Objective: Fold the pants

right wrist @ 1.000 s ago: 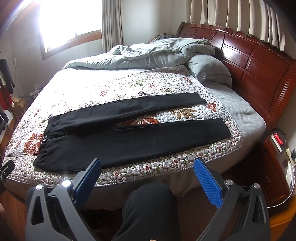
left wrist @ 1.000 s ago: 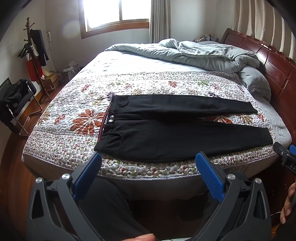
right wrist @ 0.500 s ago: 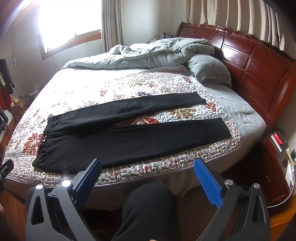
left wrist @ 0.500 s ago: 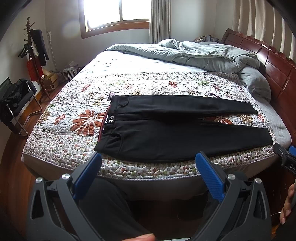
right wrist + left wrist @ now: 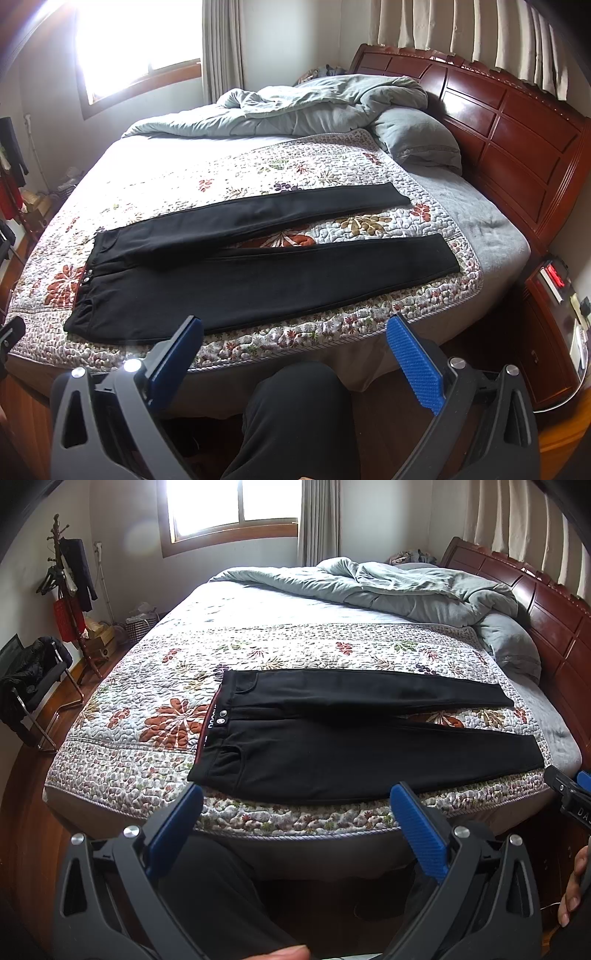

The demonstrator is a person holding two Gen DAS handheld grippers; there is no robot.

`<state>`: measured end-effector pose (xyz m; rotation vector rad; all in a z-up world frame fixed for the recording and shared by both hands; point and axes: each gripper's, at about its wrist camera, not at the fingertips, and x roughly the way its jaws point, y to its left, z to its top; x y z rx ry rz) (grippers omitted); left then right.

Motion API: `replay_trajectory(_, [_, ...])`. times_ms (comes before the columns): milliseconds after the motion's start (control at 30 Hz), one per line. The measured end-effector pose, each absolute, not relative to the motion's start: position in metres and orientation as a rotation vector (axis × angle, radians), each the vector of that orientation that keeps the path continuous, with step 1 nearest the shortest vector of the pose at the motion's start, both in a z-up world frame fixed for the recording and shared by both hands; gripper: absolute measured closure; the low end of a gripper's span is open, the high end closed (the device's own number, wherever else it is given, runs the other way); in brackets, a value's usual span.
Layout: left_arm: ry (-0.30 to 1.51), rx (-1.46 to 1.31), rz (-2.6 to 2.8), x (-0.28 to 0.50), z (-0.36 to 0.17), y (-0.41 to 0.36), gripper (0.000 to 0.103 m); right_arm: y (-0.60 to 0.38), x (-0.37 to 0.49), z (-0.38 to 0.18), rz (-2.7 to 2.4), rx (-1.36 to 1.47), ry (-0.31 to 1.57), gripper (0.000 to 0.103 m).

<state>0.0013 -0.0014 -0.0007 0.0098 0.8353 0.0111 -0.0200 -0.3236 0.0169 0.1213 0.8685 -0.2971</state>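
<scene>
Black pants lie flat on the floral quilt, waistband to the left, both legs spread apart and pointing right toward the headboard. They also show in the right wrist view. My left gripper is open and empty, held off the bed's near edge, short of the near leg. My right gripper is open and empty, also off the near edge, further toward the leg ends. Its tip shows at the right edge of the left wrist view.
A grey duvet and pillow lie at the far side by the wooden headboard. A nightstand stands right of the bed. A coat rack and chair stand at left. The person's dark-clothed knee is below the grippers.
</scene>
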Motion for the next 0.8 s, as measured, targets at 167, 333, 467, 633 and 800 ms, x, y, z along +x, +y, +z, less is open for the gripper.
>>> replay_trajectory(167, [0.836,0.009,0.011,0.001,-0.001,-0.001,0.003,-0.324,-0.02,0.017,-0.297,0.121,0.868,0.003])
replay_trajectory(333, [0.838,0.009,0.009,0.001,-0.001,-0.001,0.002,-0.324,-0.02,0.017,-0.298,0.119,0.868,0.003])
replay_trajectory(467, [0.839,0.01,0.009,0.002,-0.002,-0.002,0.002,-0.324,-0.02,0.017,-0.297,0.12,0.87,0.003])
replay_trajectory(633, [0.844,0.006,0.001,0.007,-0.004,-0.002,0.002,-0.324,-0.019,0.016,-0.296,0.119,0.868,0.003])
replay_trajectory(800, [0.922,0.016,-0.148,0.031,-0.022,-0.001,0.002,-0.325,-0.013,0.012,-0.286,0.1,0.871,0.003])
